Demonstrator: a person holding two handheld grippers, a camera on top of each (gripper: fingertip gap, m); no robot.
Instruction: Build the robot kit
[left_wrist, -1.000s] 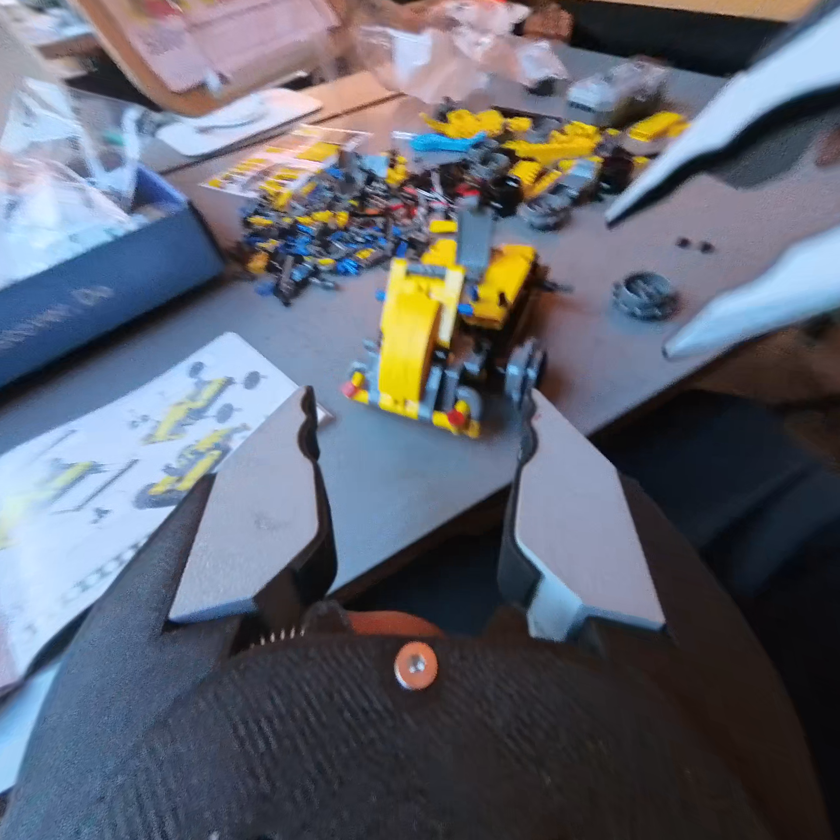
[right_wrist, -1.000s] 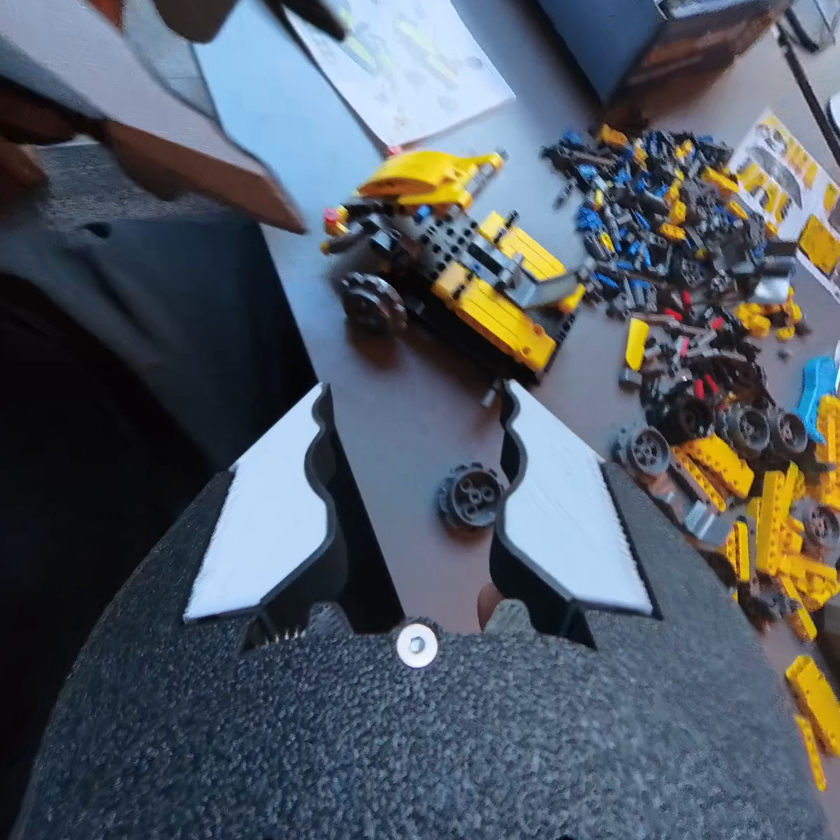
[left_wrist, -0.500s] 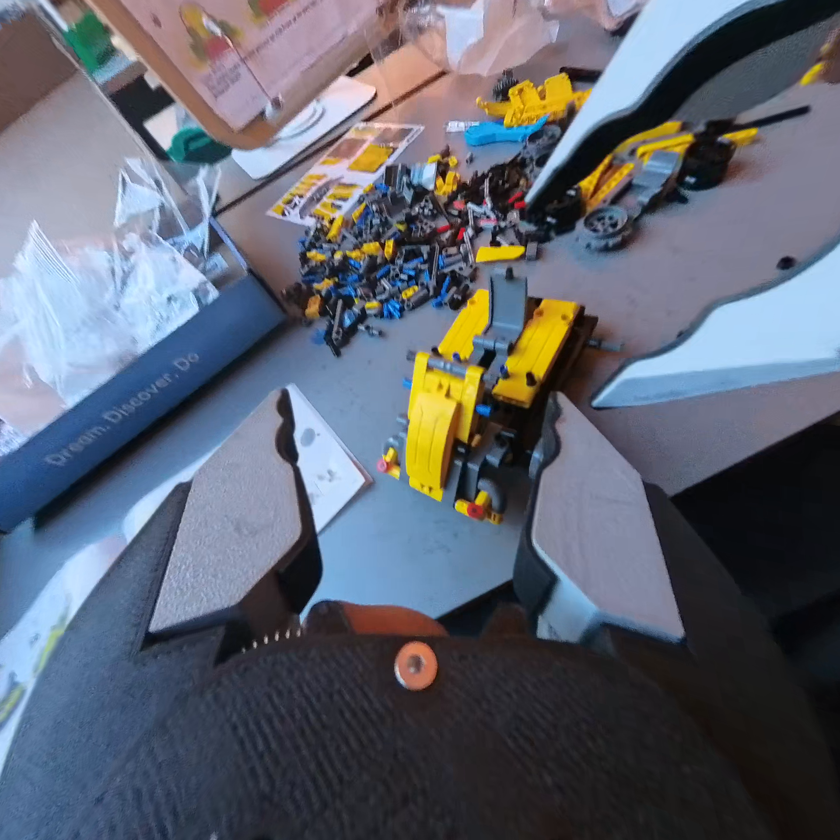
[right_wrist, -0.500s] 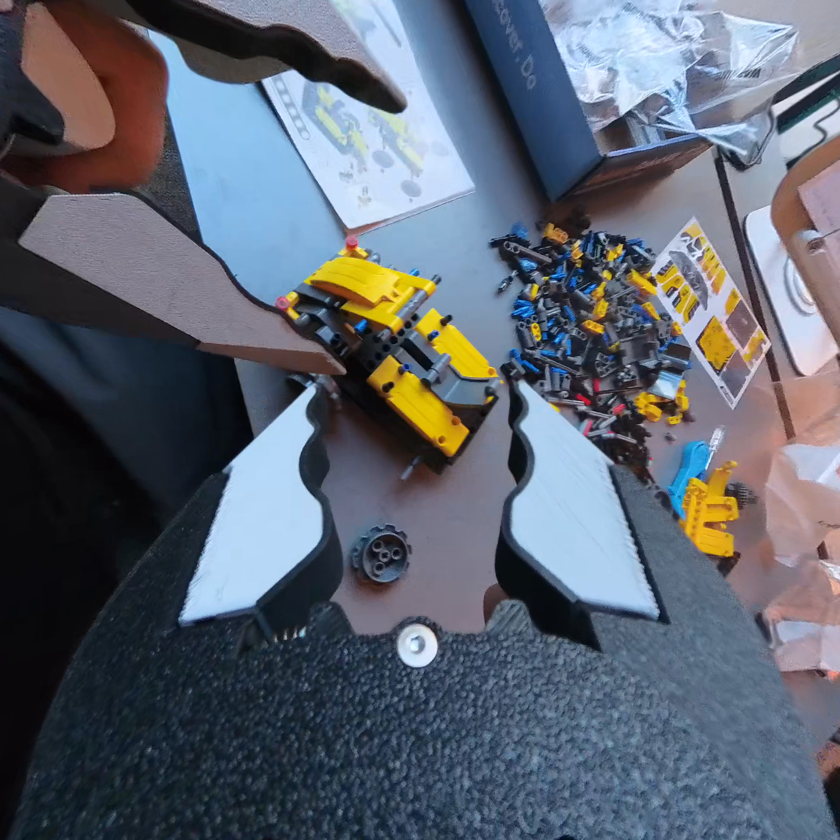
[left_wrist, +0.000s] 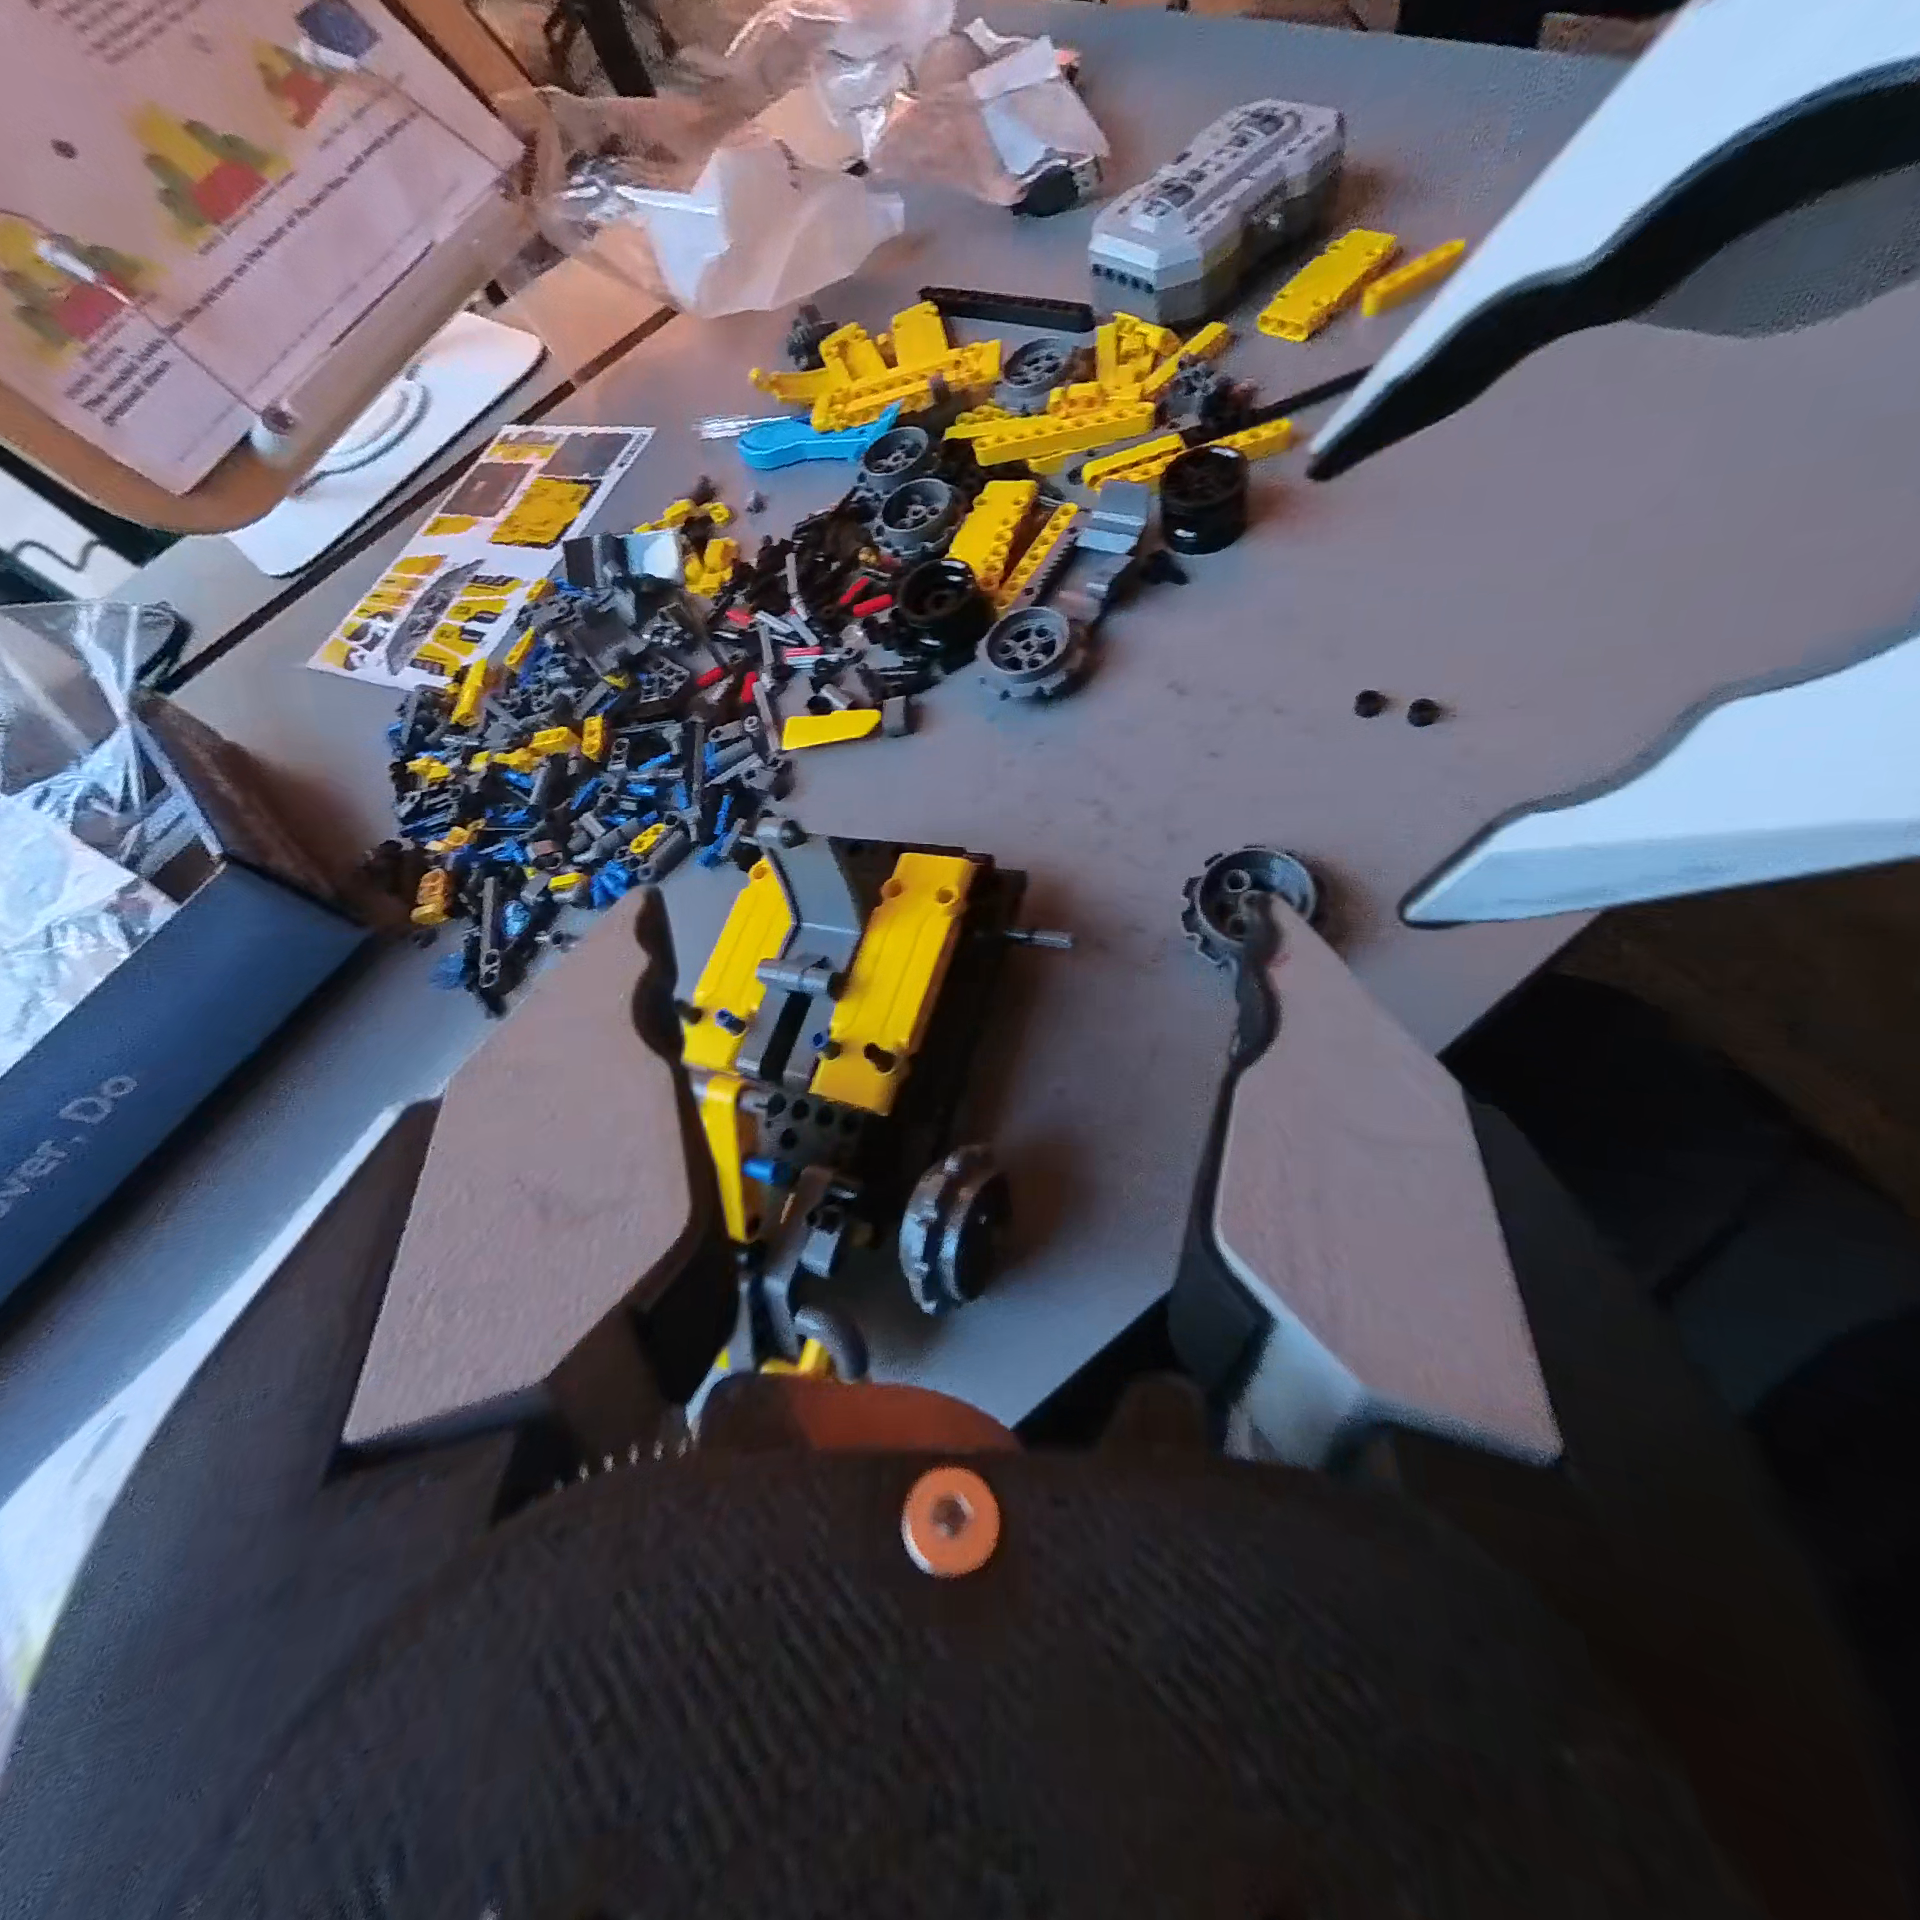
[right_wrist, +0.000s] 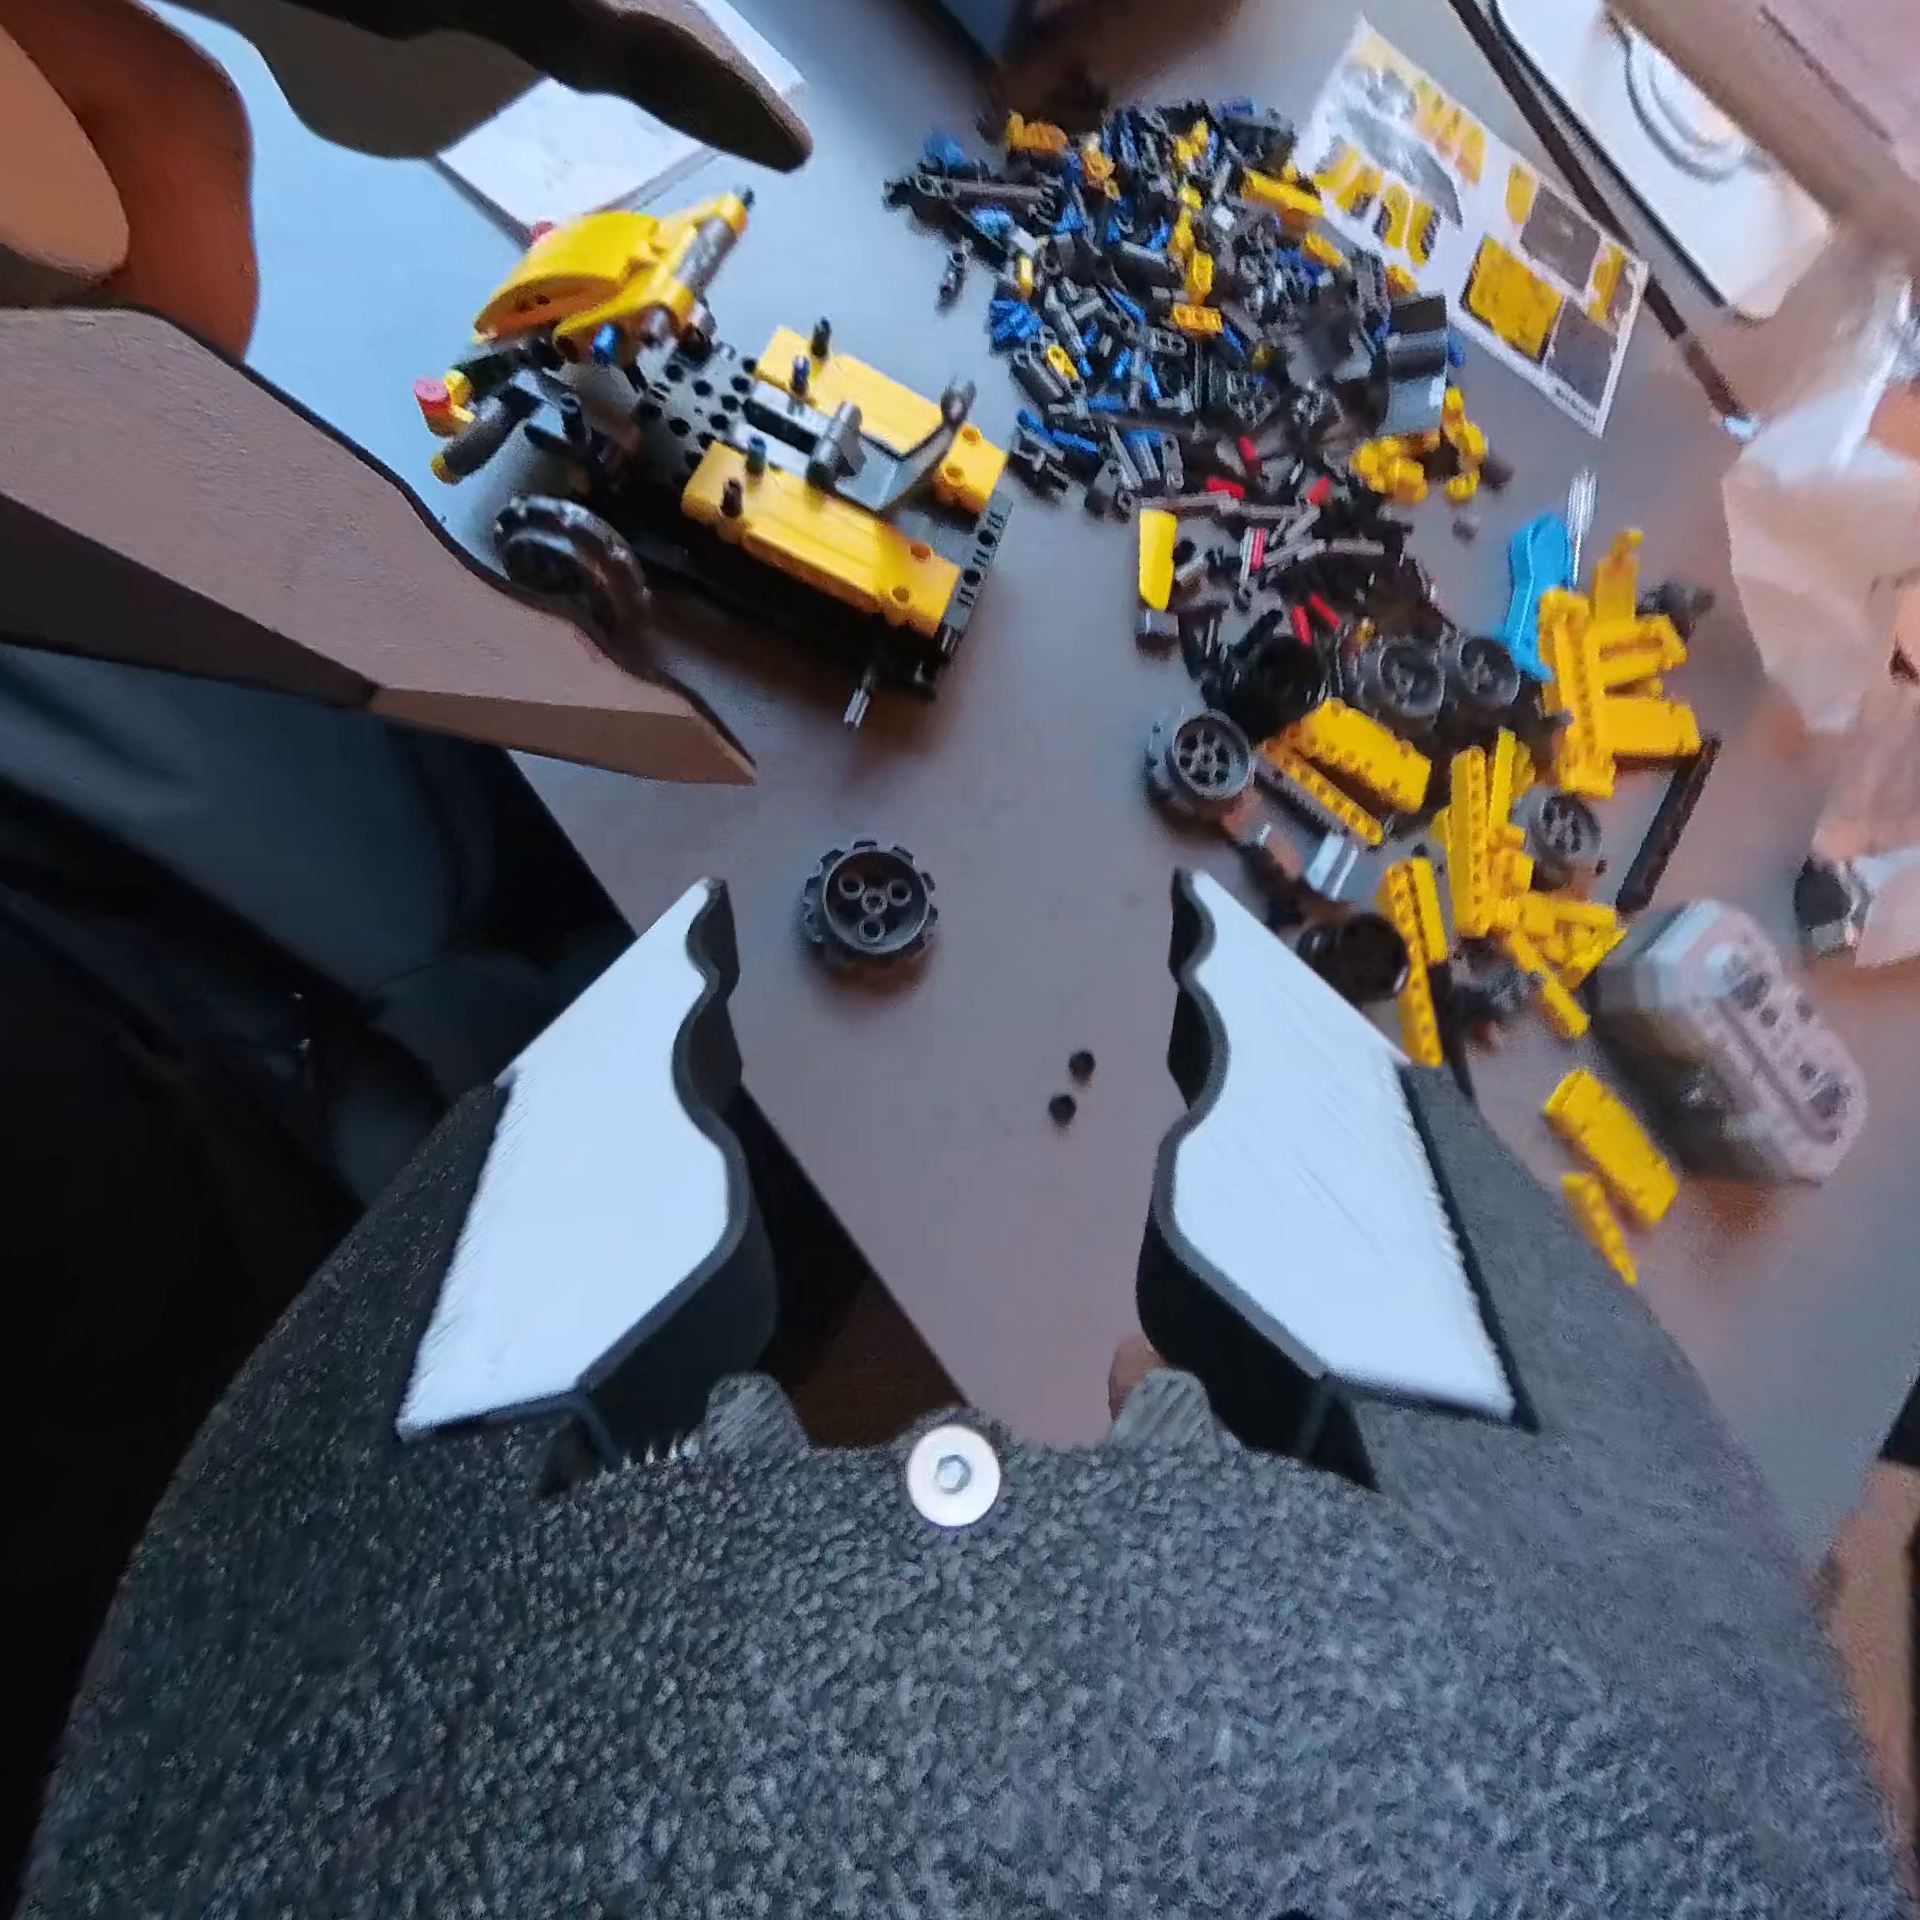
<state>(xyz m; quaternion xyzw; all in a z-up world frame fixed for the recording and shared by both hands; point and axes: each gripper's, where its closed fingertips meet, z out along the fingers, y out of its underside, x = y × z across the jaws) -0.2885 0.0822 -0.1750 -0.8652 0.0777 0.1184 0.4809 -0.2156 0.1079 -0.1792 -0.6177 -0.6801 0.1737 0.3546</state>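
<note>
— Currently, item one: your left gripper (left_wrist: 940, 935), jaws apart, empty, straddles the half-built yellow-and-black brick vehicle (left_wrist: 842, 1029) at the grey table's (left_wrist: 1143, 769) near edge.
— Item two: your right gripper (right_wrist: 945, 904), likewise apart, empty; the loose dark toothed plastic wheel (right_wrist: 871, 902) lies just left of its centre.

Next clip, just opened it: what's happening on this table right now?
A person holds two tools over a grey table strewn with toy building bricks. The left tool is open and straddles a half-built yellow toy vehicle, apparently without gripping it. The right tool is open too, empty, hovering near a loose dark wheel. Beyond lie a pile of small parts, yellow beams, a sticker sheet and a blue box.
</note>
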